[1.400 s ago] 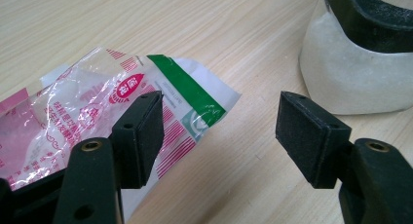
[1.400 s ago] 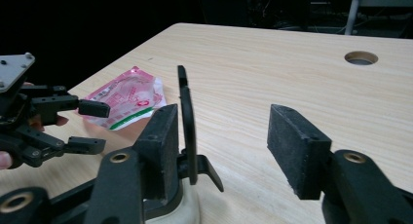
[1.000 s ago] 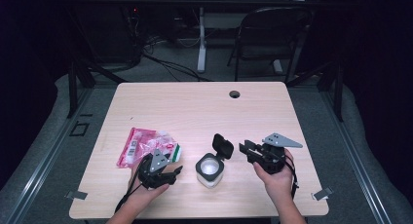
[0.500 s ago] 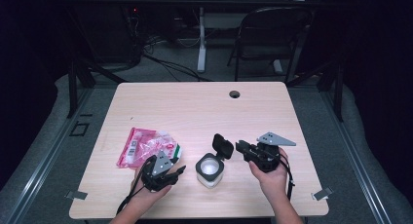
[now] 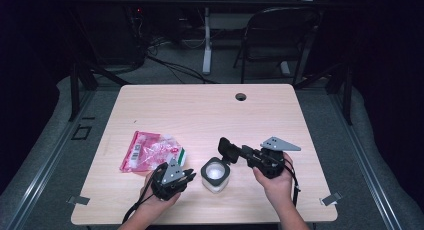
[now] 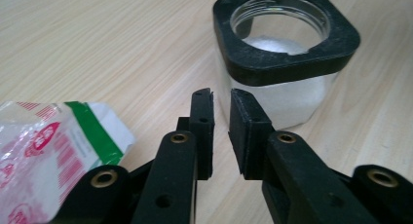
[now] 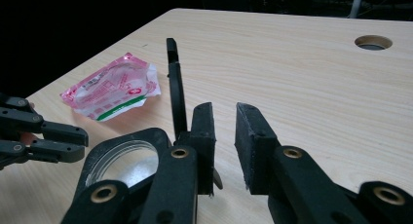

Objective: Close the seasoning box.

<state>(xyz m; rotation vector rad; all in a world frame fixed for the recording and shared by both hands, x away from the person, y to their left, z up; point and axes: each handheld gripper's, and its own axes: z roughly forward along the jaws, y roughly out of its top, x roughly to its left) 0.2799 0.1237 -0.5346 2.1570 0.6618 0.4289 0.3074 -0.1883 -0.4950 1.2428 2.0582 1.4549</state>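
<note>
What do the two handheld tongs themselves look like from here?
Both the left tongs and the right tongs are black, each topped by a grey three-cornered plate and trailing a black cable. Up close, the jaws are flat black bars with brass-coloured rivets and blocky black pads. No sleeves show.

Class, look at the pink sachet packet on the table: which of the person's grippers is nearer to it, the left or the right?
Left. The left gripper sits just beside the pink packet, below its right end. The right gripper is across the open jar, farther off.
</note>
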